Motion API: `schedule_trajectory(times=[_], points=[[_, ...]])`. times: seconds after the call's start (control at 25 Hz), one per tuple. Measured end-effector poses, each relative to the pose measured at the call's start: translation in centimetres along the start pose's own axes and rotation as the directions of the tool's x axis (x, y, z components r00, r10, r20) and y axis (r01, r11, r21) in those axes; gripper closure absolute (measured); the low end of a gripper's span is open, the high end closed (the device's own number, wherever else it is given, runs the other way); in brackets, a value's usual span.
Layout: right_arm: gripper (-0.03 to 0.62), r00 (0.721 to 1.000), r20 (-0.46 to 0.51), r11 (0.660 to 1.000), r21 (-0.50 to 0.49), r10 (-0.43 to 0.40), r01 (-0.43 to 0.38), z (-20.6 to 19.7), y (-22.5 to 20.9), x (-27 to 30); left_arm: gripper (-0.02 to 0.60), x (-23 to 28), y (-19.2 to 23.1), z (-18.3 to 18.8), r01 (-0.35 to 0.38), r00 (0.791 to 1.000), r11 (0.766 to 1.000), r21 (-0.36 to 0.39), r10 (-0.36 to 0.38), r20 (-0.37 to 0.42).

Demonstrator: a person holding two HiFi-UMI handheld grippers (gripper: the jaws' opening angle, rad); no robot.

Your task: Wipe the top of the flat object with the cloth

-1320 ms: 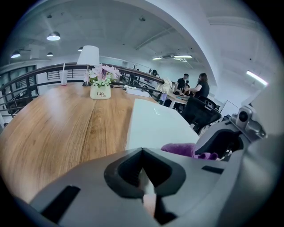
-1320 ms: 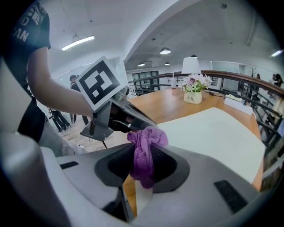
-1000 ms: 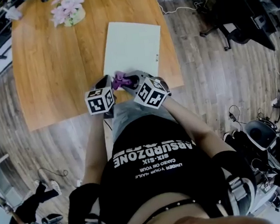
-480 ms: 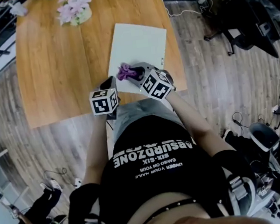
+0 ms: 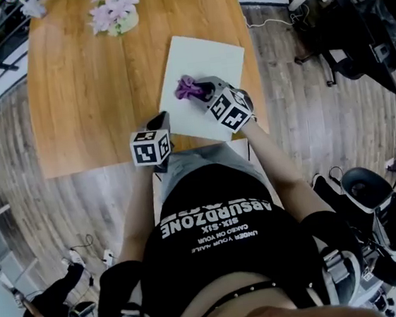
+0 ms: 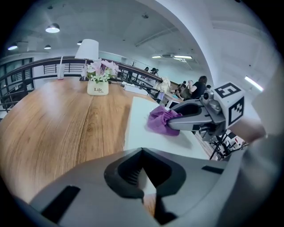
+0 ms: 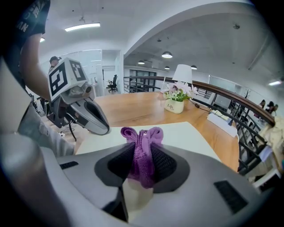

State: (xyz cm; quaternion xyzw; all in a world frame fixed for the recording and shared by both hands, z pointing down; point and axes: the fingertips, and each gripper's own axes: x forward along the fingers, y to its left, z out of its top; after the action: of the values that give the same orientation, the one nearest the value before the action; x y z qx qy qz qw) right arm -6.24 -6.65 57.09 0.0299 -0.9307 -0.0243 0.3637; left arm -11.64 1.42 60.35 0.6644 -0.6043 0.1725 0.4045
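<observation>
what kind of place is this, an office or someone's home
Most likely an open-plan office or lab, not a home: office chairs beside the wooden table, a long railing, and people seated in the background.

Your black shirt [image 5: 219, 251] carries white print that reads upside down from the head view. "ABSURDZONE" stands in large letters, with "SIX-SIX" next to it in smaller ones. Two finer lines follow, "CAKED ON YOUR" and "UNDER YOUR NAILS", the last word hard to make out. The cream flower pot [image 6: 98, 88] reads "Life", and the line under that is too small to read. Your left cube [image 5: 150, 147] and right cube [image 5: 230, 113] each show black-and-white square codes.
</observation>
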Motion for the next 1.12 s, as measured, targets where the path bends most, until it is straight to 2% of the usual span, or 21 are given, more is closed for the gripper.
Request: schedule_trajectory(times=[0.28,0.52,0.8,1.12], points=[[0.473,0.999,-0.006,0.999,-0.013,-0.047,0.047,0.3,-2.9,0.3,0.569,-0.1,0.1,0.1,0.009,1.0,1.0,0.005,-0.009,-0.003],[0.471,0.999,-0.001,0.999,-0.029,-0.044,0.044,0.6,-4.3,0.6,0.569,0.0,0.2,0.3,0.022,1.0,1.0,-0.005,-0.022,-0.003],[0.471,0.995,0.021,0.995,-0.03,-0.094,0.094,0.7,-6.6,0.6,0.569,0.3,-0.1,0.7,0.028,1.0,1.0,-0.001,-0.028,-0.012],[0.471,0.99,0.016,0.99,-0.018,-0.14,0.141,0.9,-10.3,1.3,0.569,0.5,0.0,0.7,0.022,0.999,0.999,0.05,-0.021,-0.03]])
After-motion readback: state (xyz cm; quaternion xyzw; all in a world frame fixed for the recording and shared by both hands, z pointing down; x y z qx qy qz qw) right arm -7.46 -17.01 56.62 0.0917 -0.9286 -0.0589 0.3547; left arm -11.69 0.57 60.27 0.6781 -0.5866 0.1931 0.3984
